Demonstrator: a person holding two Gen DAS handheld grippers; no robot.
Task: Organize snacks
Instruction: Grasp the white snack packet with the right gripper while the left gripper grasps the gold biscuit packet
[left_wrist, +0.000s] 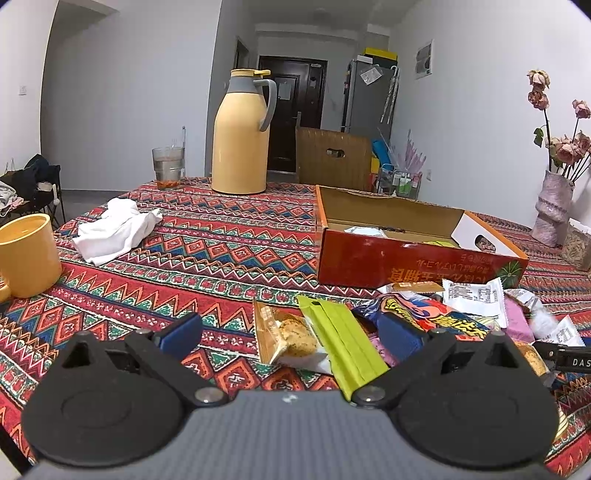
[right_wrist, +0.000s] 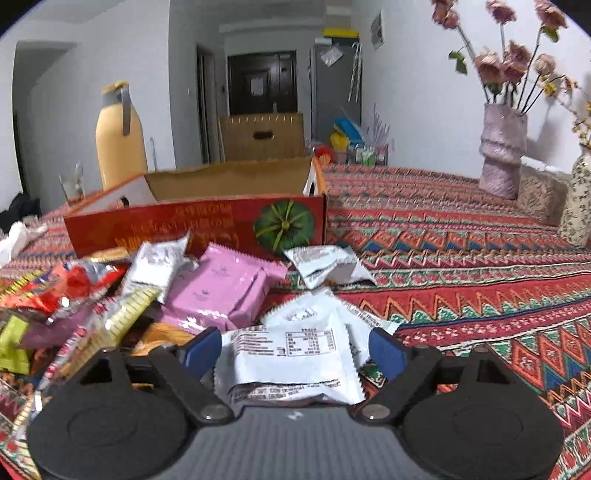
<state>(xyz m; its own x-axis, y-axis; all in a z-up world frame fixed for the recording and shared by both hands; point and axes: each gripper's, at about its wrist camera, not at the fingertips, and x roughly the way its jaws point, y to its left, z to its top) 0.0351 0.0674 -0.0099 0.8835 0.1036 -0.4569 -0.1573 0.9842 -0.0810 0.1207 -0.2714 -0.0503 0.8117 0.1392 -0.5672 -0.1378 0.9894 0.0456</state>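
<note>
White walls (left_wrist: 129, 92), dark door (left_wrist: 291, 110)

Left gripper (left_wrist: 290, 334) and right gripper (right_wrist: 293, 349) — black round-based linkage arms, silver pivot screws, blue pads, ribbed grey body

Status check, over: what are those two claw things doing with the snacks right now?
Left hand-held gripper open, idle. Right hand-held gripper open around white packet, no grip. Red box behind, nothing blocking.
</note>
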